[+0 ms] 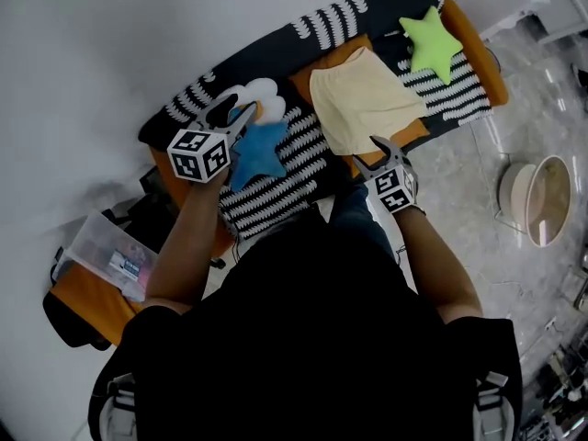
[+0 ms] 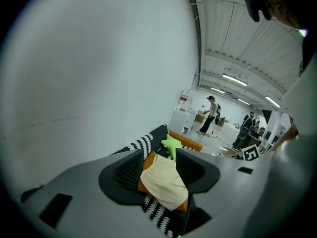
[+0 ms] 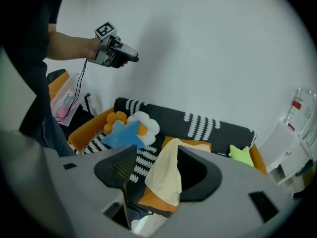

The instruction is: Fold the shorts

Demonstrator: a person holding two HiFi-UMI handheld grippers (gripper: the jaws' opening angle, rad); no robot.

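Note:
Pale yellow shorts [image 1: 363, 99] lie spread flat on an orange cushion [image 1: 335, 58] of the striped sofa [image 1: 276, 191]. My left gripper [image 1: 234, 118] hovers open over the blue star pillow [image 1: 259, 150], left of the shorts. My right gripper [image 1: 367, 154] is open just off the shorts' near edge, not touching them. In the left gripper view the shorts [image 2: 163, 182] show far off between the empty jaws of the left gripper [image 2: 159, 170]. The right gripper view frames the shorts [image 3: 166, 175] the same way, with nothing between the jaws of the right gripper [image 3: 156, 170].
A green star pillow [image 1: 430, 39] sits at the sofa's right end and a white flower pillow [image 1: 257, 95] behind the blue one. A clear plastic box [image 1: 106, 251] rests on the left armrest. A round white basin [image 1: 537, 200] stands on the floor. People [image 2: 210, 114] walk far off.

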